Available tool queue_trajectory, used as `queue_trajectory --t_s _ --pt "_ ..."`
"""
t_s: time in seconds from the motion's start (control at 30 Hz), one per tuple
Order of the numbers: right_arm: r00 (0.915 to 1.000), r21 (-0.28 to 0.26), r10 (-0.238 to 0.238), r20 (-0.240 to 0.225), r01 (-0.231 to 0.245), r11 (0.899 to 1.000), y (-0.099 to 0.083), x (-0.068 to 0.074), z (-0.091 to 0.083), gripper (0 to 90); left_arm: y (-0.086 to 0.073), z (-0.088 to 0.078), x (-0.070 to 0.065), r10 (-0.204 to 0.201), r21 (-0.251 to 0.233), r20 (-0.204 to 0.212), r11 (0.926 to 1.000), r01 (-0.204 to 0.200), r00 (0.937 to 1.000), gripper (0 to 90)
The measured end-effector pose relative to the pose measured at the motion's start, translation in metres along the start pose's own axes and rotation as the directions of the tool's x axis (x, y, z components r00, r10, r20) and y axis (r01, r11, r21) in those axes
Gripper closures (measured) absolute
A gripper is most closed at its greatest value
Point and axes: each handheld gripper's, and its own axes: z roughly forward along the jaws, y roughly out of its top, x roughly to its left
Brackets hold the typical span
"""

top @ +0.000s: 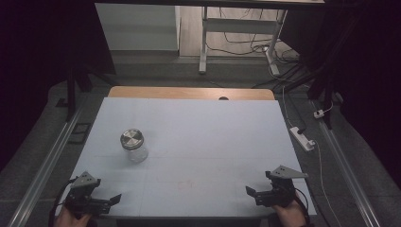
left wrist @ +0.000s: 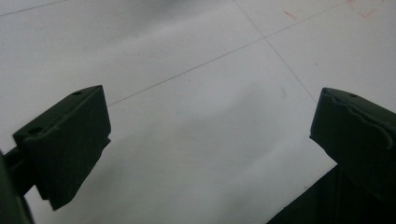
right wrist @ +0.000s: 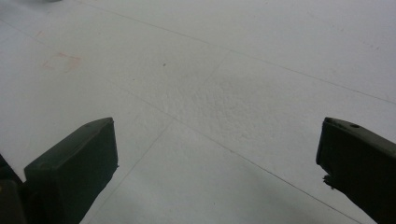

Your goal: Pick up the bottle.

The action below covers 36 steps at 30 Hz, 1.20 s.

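On the left half of the white table (top: pixel 198 123), a clear glass jar (top: pixel 134 146) with a metal screw lid (top: pixel 131 138) is set upright, standing alone and touched by nothing. The left gripper (top: pixel 111 200) is held at the near left corner, well apart from the jar, its jaws spread wide with nothing between them. The right gripper (top: pixel 252 192) is held likewise at the near right corner, spread and empty, both seemingly parked clear of the jar before any reach.
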Motion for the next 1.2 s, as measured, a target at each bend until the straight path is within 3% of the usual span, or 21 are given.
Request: queue_trajectory --t_s 0.37,0.67,0.97,1.2 --pt "0.9999 0.011 -0.003 -0.010 0.003 1.000 0.000 0.000 0.002 0.0 0.008 0.001 -0.002 0.049 -0.023 -0.008 0.9985 -0.049 0.9988 0.0" --pt "0.9999 0.018 -0.007 -0.010 0.007 1.000 0.001 0.000 0.002 0.0 0.014 0.005 0.002 0.079 -0.056 0.011 0.9954 -0.078 0.9968 0.0" --pt "0.9999 0.022 -0.010 -0.014 0.010 1.000 0.001 0.000 0.003 0.0 0.021 0.012 0.008 0.089 -0.072 0.040 0.9937 -0.086 0.9952 0.0" --pt "0.9999 0.023 -0.008 -0.011 0.008 1.000 0.001 0.000 0.003 0.0 0.028 0.015 0.013 0.090 -0.093 0.028 0.9918 -0.087 0.9956 0.0"
